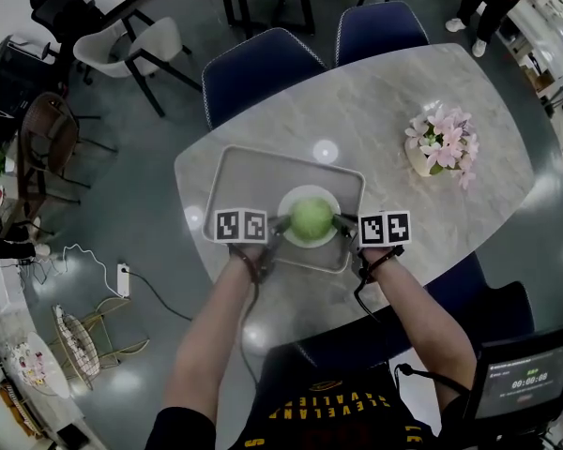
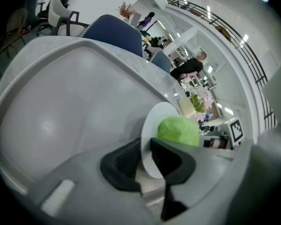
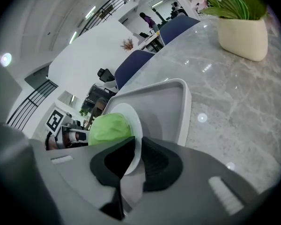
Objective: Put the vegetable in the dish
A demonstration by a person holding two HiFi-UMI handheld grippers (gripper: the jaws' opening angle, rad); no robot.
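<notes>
A round green cabbage [image 1: 311,218] sits in a white dish [image 1: 289,206] over the grey tray [image 1: 244,172]. My left gripper [image 1: 276,225] is shut on the dish's left rim, and my right gripper [image 1: 343,221] is shut on its right rim. In the left gripper view the dish [image 2: 150,125] passes edge-on between the dark pads [image 2: 124,165], with the cabbage [image 2: 178,131] beyond. The right gripper view has the dish rim [image 3: 133,125] clamped between the pads [image 3: 154,165] and the cabbage [image 3: 107,128] to the left. The dish looks lifted off the tray.
The tray [image 3: 178,102] lies on a marble table [image 1: 375,111]. A cream vase of pink flowers [image 1: 438,148] stands to the right of the tray. Two blue chairs [image 1: 263,68] stand at the far edge. A monitor [image 1: 525,378] is at lower right.
</notes>
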